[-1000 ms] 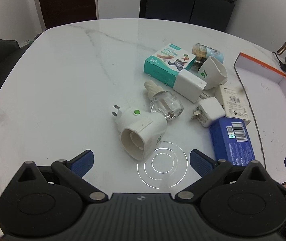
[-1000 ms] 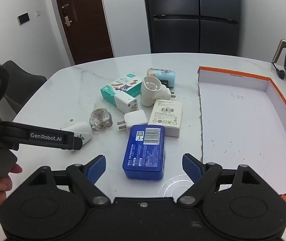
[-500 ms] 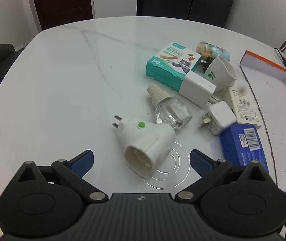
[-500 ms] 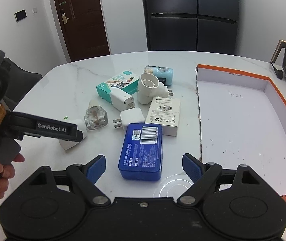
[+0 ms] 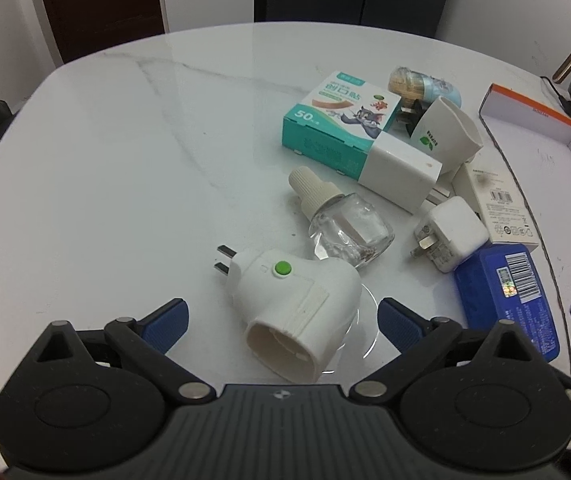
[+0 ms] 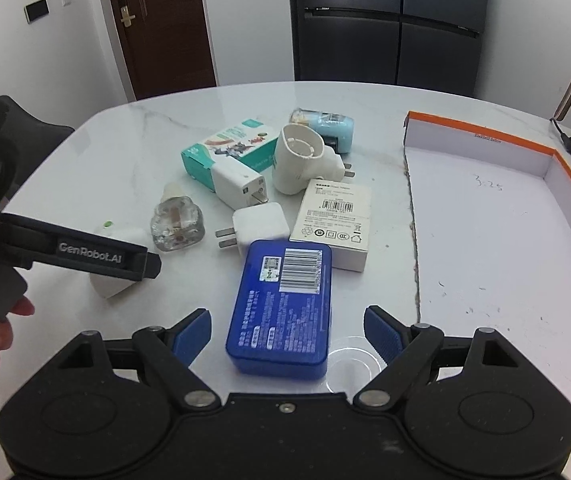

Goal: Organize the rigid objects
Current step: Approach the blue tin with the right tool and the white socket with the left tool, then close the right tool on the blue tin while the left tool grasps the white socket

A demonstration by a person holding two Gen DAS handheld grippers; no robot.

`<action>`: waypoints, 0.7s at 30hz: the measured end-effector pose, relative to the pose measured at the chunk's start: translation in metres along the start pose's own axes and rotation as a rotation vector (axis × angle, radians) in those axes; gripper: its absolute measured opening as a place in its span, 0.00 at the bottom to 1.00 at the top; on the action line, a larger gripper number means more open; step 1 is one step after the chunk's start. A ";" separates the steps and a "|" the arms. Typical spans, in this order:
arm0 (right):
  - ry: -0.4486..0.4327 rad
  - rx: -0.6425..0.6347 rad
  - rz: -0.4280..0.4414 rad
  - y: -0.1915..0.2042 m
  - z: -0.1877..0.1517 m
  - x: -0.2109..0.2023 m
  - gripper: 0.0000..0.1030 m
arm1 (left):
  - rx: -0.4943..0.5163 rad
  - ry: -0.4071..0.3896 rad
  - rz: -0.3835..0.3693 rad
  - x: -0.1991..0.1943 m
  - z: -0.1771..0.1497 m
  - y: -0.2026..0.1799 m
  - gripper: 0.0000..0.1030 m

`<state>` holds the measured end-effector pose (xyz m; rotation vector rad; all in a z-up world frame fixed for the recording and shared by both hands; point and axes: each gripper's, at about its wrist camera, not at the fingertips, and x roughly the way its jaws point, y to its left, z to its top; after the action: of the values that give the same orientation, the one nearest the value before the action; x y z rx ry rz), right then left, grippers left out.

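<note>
My left gripper [image 5: 281, 320] is open, its blue pads on either side of a white plug-in heater with a green button [image 5: 297, 308] lying on the marble table. My right gripper [image 6: 287, 332] is open around the near end of a blue flat box [image 6: 285, 304]. Behind lie a clear refill bottle [image 5: 345, 224], a small white charger [image 5: 451, 238], a white adapter block [image 5: 401, 172], a teal bandage box [image 5: 337, 116], a second white heater [image 6: 297, 160], a white labelled box [image 6: 333, 224] and a light blue item [image 6: 329, 124].
An open white box lid with an orange rim [image 6: 565, 168] lies on the table's right side. The left gripper's arm [image 6: 85, 254] and the hand holding it show at the left of the right wrist view. A dark chair [image 6: 25, 120] stands at the table's left edge.
Both grippers have moved forward and lower. The white heater now lies between the left pads, and the blue box between the right pads. No object has moved.
</note>
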<state>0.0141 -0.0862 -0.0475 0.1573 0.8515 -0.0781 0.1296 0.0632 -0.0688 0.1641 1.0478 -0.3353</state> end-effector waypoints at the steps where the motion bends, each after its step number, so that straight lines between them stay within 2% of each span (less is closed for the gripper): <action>1: 0.003 -0.007 -0.005 0.001 0.001 0.005 0.95 | 0.004 0.001 -0.004 0.002 0.000 0.000 0.97; 9: 0.013 0.008 -0.024 0.004 0.011 0.033 0.95 | 0.044 -0.052 -0.017 0.007 0.003 -0.003 0.72; 10: 0.015 0.008 -0.024 0.005 0.012 0.036 0.89 | 0.050 -0.054 -0.023 0.007 0.002 -0.003 0.72; 11: 0.026 0.004 -0.020 0.006 0.012 0.039 0.75 | 0.052 -0.058 -0.030 0.006 0.001 -0.003 0.72; 12: 0.045 0.003 -0.024 0.007 0.012 0.041 0.72 | 0.052 -0.061 -0.034 0.005 -0.001 -0.004 0.72; 21: 0.057 0.051 0.040 0.004 0.008 0.020 0.69 | 0.011 -0.077 -0.058 -0.018 -0.018 -0.009 0.72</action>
<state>0.0337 -0.0837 -0.0570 0.2253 0.9028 -0.0584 0.1037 0.0633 -0.0612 0.1304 0.9757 -0.3968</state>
